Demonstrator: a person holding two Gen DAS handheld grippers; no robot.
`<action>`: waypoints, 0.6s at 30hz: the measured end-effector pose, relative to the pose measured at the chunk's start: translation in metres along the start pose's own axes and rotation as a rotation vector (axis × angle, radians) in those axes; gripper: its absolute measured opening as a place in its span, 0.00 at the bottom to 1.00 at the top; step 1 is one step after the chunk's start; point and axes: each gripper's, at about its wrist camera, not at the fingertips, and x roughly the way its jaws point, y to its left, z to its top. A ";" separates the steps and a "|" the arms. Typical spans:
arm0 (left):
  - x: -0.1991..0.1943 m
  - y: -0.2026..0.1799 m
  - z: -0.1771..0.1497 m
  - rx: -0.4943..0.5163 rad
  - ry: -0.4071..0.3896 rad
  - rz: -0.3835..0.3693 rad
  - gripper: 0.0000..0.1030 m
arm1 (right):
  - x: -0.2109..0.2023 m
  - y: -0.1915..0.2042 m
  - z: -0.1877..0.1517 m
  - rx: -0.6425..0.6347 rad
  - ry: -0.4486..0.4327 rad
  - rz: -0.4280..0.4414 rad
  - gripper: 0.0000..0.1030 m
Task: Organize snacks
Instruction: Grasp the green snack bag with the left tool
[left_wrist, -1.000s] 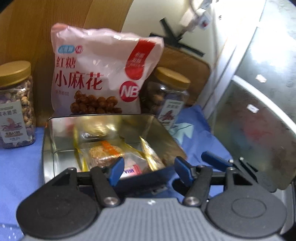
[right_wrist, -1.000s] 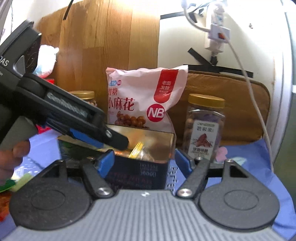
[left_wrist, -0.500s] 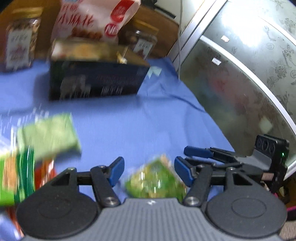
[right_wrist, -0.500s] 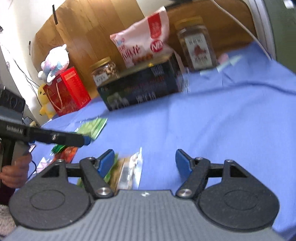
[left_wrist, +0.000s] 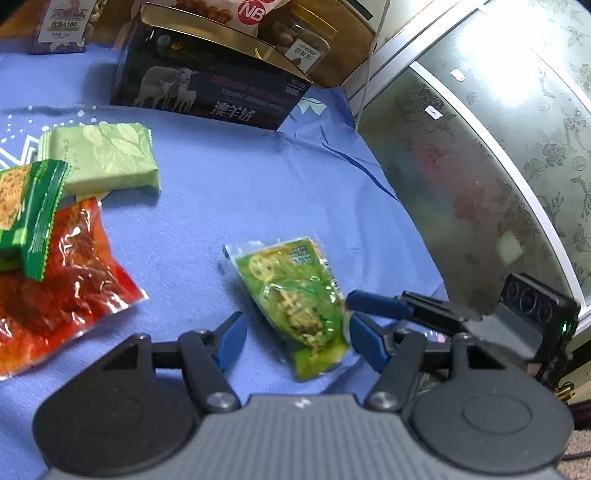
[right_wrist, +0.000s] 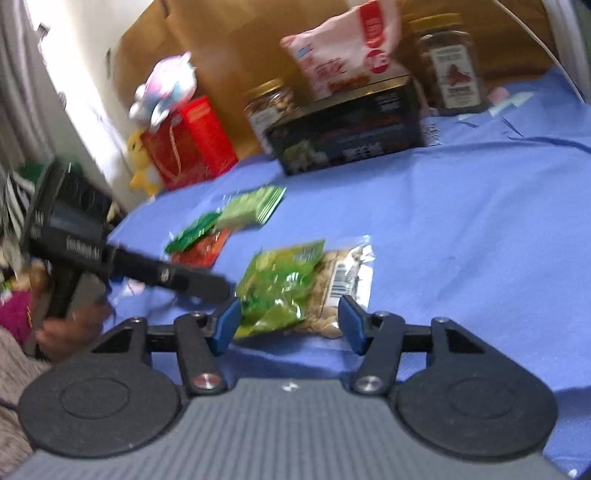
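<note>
Flanking the green packet, both tools, left and right, unclenched, red pouch nearby.

Spread over the cloth: one packet lying near, between the fingers of the left gripper, apart from both. Left of it, well apart, a pile of three packets, overlapping. Behind, at the far edge, a tin box; behind the box, a bag leaning, with a jar to its left and another jar to its right.
</note>
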 end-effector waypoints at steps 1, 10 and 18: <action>0.000 0.001 0.000 -0.002 -0.001 -0.005 0.61 | 0.002 0.004 -0.001 -0.021 0.007 -0.003 0.58; -0.004 0.005 -0.002 -0.018 -0.020 0.011 0.42 | 0.021 0.031 0.000 -0.174 0.008 -0.027 0.53; -0.018 0.011 -0.002 -0.026 -0.061 0.043 0.40 | 0.041 0.033 0.012 -0.118 0.015 0.087 0.51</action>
